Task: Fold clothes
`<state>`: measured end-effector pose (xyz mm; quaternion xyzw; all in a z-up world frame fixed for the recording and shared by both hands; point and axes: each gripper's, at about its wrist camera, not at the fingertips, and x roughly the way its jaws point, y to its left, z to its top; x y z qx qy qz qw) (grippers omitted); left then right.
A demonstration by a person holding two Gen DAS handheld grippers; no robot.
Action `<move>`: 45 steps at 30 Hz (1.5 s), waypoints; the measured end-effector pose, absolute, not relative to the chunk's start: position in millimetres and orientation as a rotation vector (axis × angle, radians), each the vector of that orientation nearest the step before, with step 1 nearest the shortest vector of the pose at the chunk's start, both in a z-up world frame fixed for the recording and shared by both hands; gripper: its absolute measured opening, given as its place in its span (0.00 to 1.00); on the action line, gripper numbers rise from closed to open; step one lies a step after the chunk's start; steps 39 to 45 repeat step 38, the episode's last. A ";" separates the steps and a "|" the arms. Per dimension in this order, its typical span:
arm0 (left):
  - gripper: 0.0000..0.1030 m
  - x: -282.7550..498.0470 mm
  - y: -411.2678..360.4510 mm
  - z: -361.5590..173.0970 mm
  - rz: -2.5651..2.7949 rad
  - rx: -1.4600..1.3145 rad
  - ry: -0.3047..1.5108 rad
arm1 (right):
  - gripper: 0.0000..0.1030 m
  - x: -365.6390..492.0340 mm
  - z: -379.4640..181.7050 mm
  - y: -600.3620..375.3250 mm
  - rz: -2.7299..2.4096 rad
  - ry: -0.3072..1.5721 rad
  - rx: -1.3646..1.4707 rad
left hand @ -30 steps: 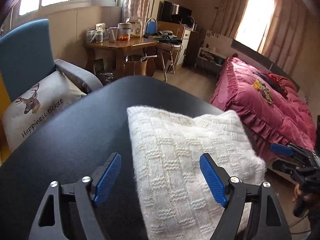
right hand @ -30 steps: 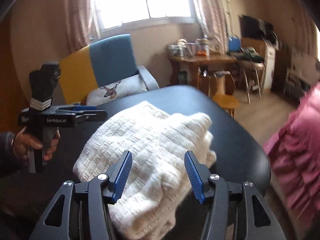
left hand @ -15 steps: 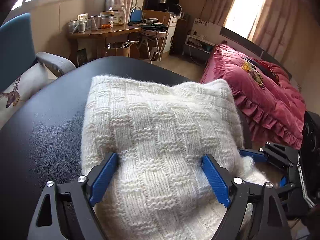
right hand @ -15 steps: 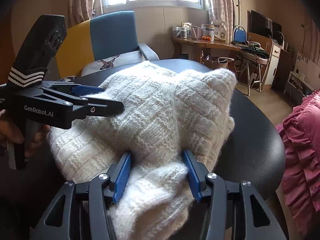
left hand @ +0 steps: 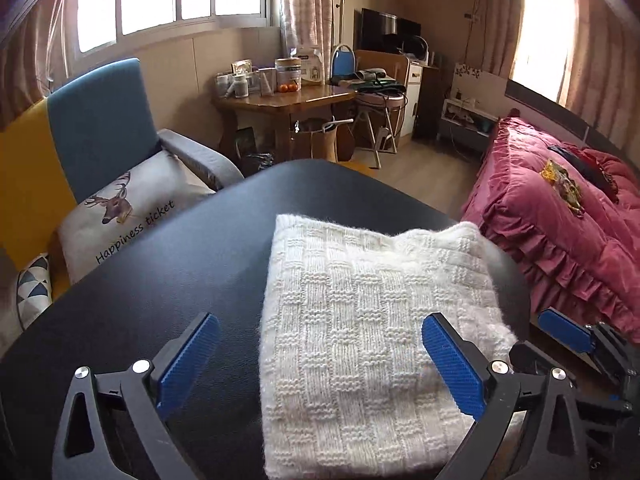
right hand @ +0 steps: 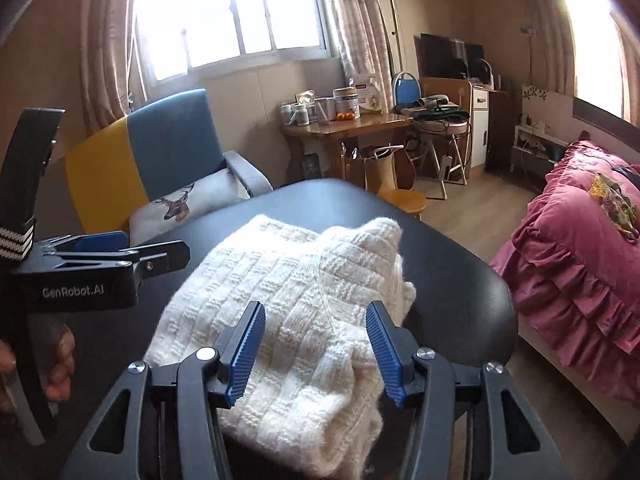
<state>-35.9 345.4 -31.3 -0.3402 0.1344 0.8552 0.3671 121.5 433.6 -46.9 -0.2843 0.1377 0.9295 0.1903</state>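
A folded cream knit sweater [left hand: 372, 320] lies on the round black table [left hand: 160, 280]; the right wrist view shows the sweater [right hand: 304, 288] with a thicker bulge along its right side. My left gripper [left hand: 320, 324] hovers over its near left part. Its jaws are opening wide, the pads clear of the knit, with the left pad over bare table. The left gripper [right hand: 160, 254] also shows from the side, held in a person's hand. My right gripper [right hand: 315, 312] stands open above the sweater's near edge, its pads not pressing the fabric. One of its blue fingers [left hand: 566, 330] juts in at the right edge.
A blue and yellow armchair [left hand: 100, 128] with a deer cushion [left hand: 120, 216] stands behind the table on the left. A pink ruffled bed [left hand: 560, 216] is close on the right. A cluttered wooden table [left hand: 288, 100] and a small round stool [right hand: 402, 200] stand further back.
Half a second ago both grippers were pushed down on the sweater with knit bulging between the pads. Both have since pulled back and up, the left jaws have widened, and the sweater lies flatter.
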 end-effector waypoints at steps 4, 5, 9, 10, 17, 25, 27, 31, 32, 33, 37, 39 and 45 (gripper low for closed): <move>1.00 -8.4 330.0 -5.6 2.288 -0.789 0.382 | 0.52 115.6 -33.7 420.1 2.584 0.363 -0.813; 1.00 -3.0 326.0 -0.8 2.291 -0.780 0.378 | 0.52 114.7 -31.9 418.3 2.586 0.373 -0.813; 0.99 13.2 307.6 14.0 2.319 -0.762 0.354 | 0.52 112.0 -25.6 412.0 2.546 0.358 -0.813; 0.99 15.7 304.1 16.8 2.334 -0.757 0.367 | 0.52 112.0 -22.9 411.2 2.534 0.348 -0.805; 0.99 14.6 276.3 22.6 2.413 -0.759 0.342 | 0.52 106.3 -8.5 409.8 2.473 0.287 -0.805; 0.99 14.5 263.4 20.6 2.480 -0.723 0.301 | 0.52 97.7 -13.9 405.2 2.499 0.245 -0.852; 0.99 16.7 265.2 21.8 2.459 -0.717 0.307 | 0.52 95.0 -16.9 405.2 2.508 0.249 -0.872; 0.99 17.0 272.2 20.1 2.421 -0.734 0.325 | 0.52 92.3 -22.3 403.9 2.524 0.248 -0.903; 0.99 17.6 273.6 19.6 2.413 -0.734 0.332 | 0.52 92.3 -24.0 403.3 2.524 0.243 -0.912; 0.99 18.7 274.9 19.2 2.411 -0.729 0.341 | 0.52 92.3 -25.6 402.7 2.523 0.237 -0.921; 0.99 22.1 275.1 19.7 2.398 -0.704 0.330 | 0.52 92.6 -29.8 404.0 2.521 0.248 -0.940; 0.99 23.0 274.8 20.6 2.401 -0.698 0.325 | 0.52 93.1 -30.6 404.3 2.519 0.252 -0.941; 0.99 23.0 274.8 20.6 2.401 -0.698 0.325 | 0.52 93.1 -30.6 404.3 2.519 0.252 -0.941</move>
